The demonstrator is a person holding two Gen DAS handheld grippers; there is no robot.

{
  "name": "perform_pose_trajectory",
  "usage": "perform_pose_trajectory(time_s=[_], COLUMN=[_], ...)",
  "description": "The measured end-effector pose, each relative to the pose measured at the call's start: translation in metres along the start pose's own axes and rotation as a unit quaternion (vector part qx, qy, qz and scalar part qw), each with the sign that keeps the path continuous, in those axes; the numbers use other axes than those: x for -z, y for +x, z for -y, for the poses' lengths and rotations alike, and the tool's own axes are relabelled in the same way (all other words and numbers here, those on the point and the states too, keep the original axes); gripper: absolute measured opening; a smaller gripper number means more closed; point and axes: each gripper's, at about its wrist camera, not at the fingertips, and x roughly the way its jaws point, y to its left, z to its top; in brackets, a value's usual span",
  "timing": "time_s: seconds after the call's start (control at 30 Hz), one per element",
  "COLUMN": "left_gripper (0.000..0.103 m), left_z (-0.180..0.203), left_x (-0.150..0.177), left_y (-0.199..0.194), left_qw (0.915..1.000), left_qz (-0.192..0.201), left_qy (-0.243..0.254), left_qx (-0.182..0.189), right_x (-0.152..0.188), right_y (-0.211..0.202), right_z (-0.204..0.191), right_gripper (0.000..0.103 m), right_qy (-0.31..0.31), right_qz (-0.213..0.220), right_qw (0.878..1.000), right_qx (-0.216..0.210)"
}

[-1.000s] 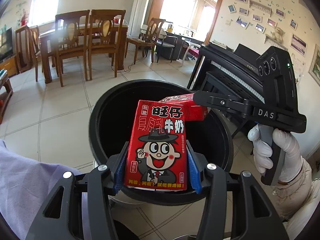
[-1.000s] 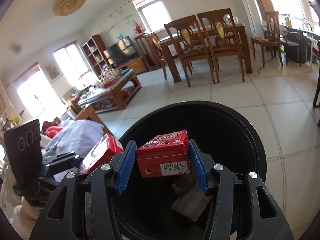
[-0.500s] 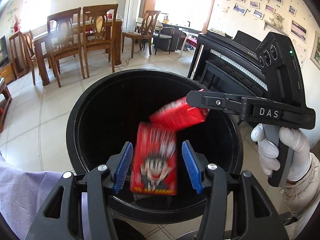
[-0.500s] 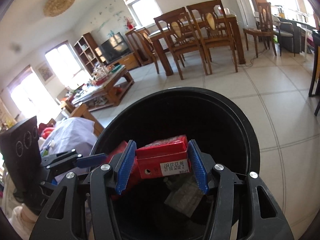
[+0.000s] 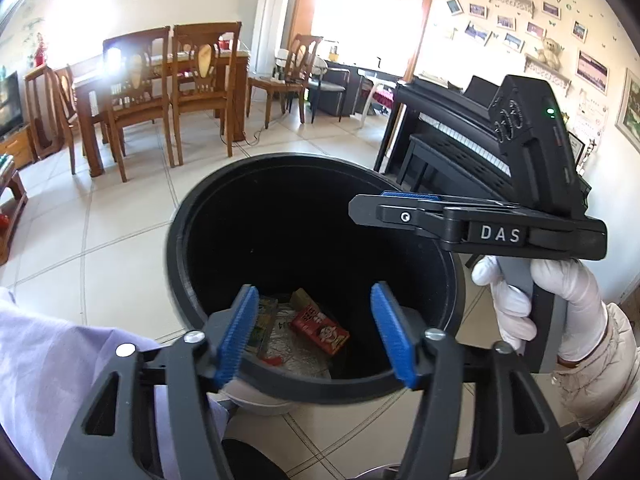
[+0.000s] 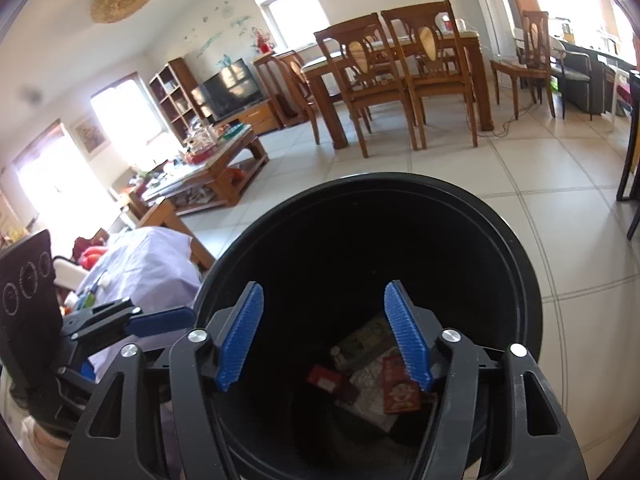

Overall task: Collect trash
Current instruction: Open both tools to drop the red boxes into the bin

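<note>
Trash lies at the bottom of the round black plastic bin (image 5: 188,240): a red carton with a cartoon face printed on it (image 5: 319,330) rests tilted on a pale crumpled printed sheet (image 5: 296,350), with a greenish carton (image 5: 262,326) just beside it on the left; the print on the red carton is too small to read. From the right wrist view the same heap shows as the red carton (image 6: 400,392), a second small red carton (image 6: 325,377) apart from it, the greenish carton (image 6: 366,344) farther back and the pale sheet (image 6: 370,394) beneath them. The left gripper (image 5: 314,330) hangs over the near rim with its blue ribbed pads spread wide, nothing between them. The right gripper (image 6: 324,336) is likewise spread and empty above the bin's mouth; seen from the left camera, its black body (image 5: 480,224) bears the white letters "DAS" and a small green light, held by a white-gloved hand (image 5: 540,312). Letters reading "LOVE" hang on the far wall above framed photos.
</note>
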Motion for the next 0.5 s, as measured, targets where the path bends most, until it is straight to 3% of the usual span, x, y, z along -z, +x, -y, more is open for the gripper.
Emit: perform_pose_trajectory(time_s=[0.5], left_gripper=[0.065], left_z=[-0.065], left_x=[0.044], left_y=[-0.096], left_qw=[0.9934], left_qz=[0.057], left_qy=[-0.077], left_qx=[-0.064], right_x=[-0.006], right_y=[0.035], right_z=[-0.128], right_gripper=[0.071], right_qy=[-0.086], right_qz=[-0.016], right_qw=[0.995], right_qx=[-0.048])
